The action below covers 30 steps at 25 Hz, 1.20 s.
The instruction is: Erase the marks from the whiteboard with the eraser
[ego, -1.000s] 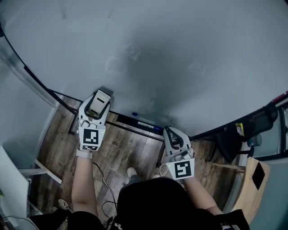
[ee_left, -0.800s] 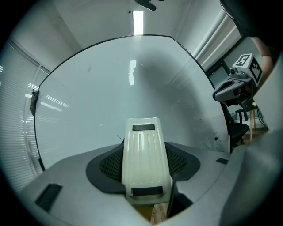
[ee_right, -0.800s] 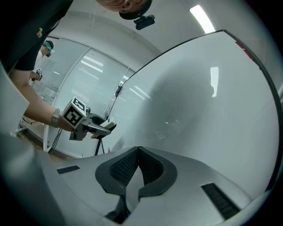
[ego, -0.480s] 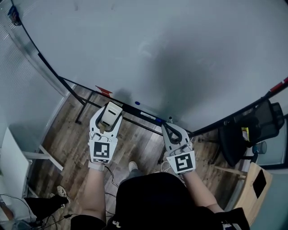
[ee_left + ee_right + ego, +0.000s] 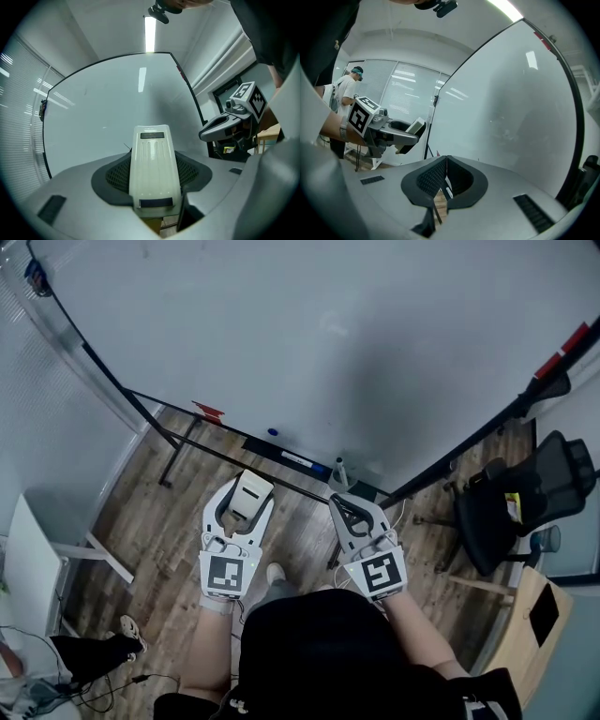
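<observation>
Left gripper [image 5: 247, 495]: jaws clamped on the cream-white plastic block eraser [image 5: 154, 166], 1 pad on each long side. Its ribbed back faces the camera and its front end sticks out past the jaw tips. We see the large white whiteboard [image 5: 108, 112] ahead of those jaws, with the eraser clear of it, not touching. The surface ahead of the jaws looks mostly blank to us; 1 tiny dark tick shows just left of the eraser's front end, and we cannot tell what it is. In the head view, the black tray rail [image 5: 281, 457] on the board's lower edge sits just beyond the left jaw tips. Right gripper [image 5: 446, 164]: 2 jaws pressed together, nothing between them, tips aimed at the same board, apart from it. The black office chair [image 5: 525, 507] stands well right of the right jaws.
</observation>
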Available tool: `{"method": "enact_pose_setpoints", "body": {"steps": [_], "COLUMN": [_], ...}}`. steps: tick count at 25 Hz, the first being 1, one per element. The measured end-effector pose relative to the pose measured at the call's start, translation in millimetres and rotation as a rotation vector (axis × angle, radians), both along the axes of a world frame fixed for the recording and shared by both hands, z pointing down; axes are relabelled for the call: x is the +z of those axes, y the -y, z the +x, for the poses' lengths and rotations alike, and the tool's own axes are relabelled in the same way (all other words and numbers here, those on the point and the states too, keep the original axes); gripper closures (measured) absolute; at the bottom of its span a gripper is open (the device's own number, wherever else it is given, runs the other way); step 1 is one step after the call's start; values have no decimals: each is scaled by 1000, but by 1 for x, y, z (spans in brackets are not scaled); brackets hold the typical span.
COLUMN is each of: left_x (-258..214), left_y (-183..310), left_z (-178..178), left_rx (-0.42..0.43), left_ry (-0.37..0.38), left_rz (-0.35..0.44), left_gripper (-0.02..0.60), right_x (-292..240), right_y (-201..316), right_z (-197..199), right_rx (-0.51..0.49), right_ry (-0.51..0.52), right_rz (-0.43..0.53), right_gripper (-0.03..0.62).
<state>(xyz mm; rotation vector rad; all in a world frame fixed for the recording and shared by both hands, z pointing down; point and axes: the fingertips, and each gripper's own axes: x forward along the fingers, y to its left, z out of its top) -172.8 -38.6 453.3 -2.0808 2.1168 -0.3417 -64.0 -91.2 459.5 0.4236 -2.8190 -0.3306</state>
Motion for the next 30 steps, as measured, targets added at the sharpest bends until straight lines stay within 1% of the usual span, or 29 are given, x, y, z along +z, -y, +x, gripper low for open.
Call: {"method": "enact_pose_setpoints", "body": {"steps": [3, 7, 9, 14, 18, 23, 27, 30], "left_x": [4, 11, 19, 18, 29, 33, 37, 43], "left_y": [-5, -4, -3, 1, 3, 4, 3, 2], "left_z": [28, 56, 66, 82, 89, 88, 84, 82], "left_rx": [27, 65, 88, 93, 117, 116, 123, 139], "left_ry": [-13, -28, -23, -80, -69, -94, -92, -74], "left_rz": [-8, -20, -36, -32, -60, -72, -81, -96], "left_gripper": [314, 314, 314, 314, 314, 314, 314, 314], "right_x": [3, 7, 9, 12, 14, 21, 23, 26], "right_y": [-6, -8, -6, 0, 3, 7, 8, 8], "right_z": [16, 36, 44, 61, 69, 72, 69, 65], "right_rx": [-1, 15, 27, 63, 80, 117, 128, 132], "right_ry": [-2, -4, -4, 1, 1, 10, 4, -10], "right_rz": [-5, -20, -31, -48, -61, -115, -120, -121], "right_gripper": [565, 565, 565, 565, 565, 565, 565, 565]}}
